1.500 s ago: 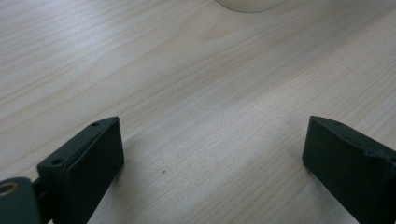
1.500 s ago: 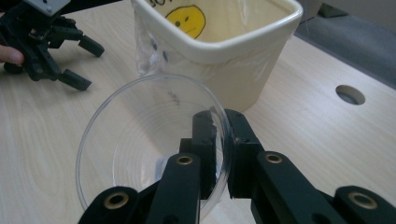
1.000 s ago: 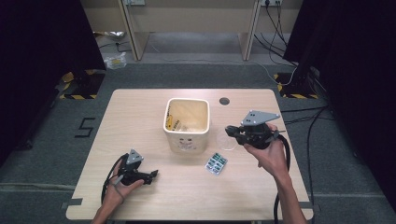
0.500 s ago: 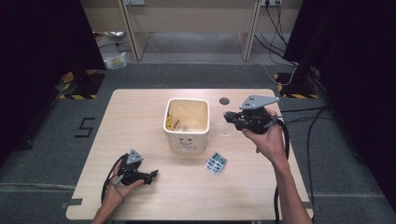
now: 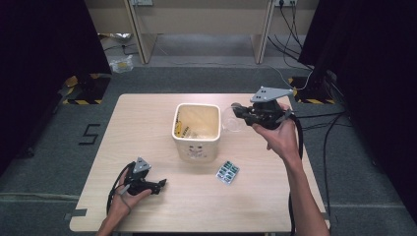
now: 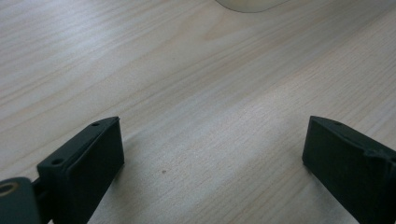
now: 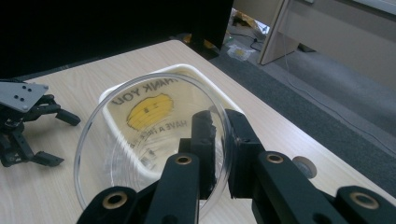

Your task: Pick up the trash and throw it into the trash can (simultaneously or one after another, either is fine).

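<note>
My right gripper (image 5: pixel 239 114) is shut on the rim of a clear plastic cup (image 5: pixel 229 119), held in the air just right of a cream bin (image 5: pixel 195 150). In the right gripper view the pads (image 7: pixel 204 135) pinch the cup wall (image 7: pixel 140 135), and the bin's yellow print shows through it. The cup lies on its side, its mouth toward the camera. My left gripper (image 5: pixel 162 185) rests on the table's near left with its jaws wide apart. Bare wood lies between them in the left gripper view (image 6: pixel 212 149).
A green blister pack (image 5: pixel 227 172) lies on the table in front of the bin, to its right. A small dark disc (image 7: pixel 304 166) sits in the tabletop near my right gripper. Cables trail off the table's right side.
My right gripper has risen with the clear cup and moved toward the bin. The left hand has stayed put.
</note>
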Motion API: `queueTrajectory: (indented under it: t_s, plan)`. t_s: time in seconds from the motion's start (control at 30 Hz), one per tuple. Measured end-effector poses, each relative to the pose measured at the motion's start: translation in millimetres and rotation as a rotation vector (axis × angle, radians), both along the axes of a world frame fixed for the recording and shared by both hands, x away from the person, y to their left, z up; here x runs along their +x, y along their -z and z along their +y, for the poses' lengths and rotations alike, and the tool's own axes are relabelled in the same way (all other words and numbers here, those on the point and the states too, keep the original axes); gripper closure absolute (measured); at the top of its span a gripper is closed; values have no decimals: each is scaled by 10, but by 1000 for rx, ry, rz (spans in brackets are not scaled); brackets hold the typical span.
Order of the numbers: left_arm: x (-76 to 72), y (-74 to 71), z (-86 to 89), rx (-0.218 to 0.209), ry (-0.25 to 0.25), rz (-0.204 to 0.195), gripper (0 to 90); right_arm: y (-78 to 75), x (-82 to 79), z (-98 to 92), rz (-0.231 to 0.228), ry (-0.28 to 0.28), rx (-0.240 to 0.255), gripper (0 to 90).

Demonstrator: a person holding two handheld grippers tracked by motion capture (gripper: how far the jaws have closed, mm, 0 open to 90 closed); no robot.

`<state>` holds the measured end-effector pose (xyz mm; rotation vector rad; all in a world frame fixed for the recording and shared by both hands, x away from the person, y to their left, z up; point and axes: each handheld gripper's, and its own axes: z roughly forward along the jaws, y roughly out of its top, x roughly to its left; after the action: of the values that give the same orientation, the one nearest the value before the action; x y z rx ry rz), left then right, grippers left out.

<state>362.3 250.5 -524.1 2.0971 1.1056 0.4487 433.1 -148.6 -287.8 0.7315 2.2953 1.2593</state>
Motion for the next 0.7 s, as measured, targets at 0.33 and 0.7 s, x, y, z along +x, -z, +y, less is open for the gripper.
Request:
queueTrajectory:
  t_s: [0.33,0.7]
  plan:
    - [0,-1,0,0,0,2,43,-114,93,97,-9,-4,8,832]
    - [0,-2,1,1,1,2,43,-98,277,334,6,-27,0,829]
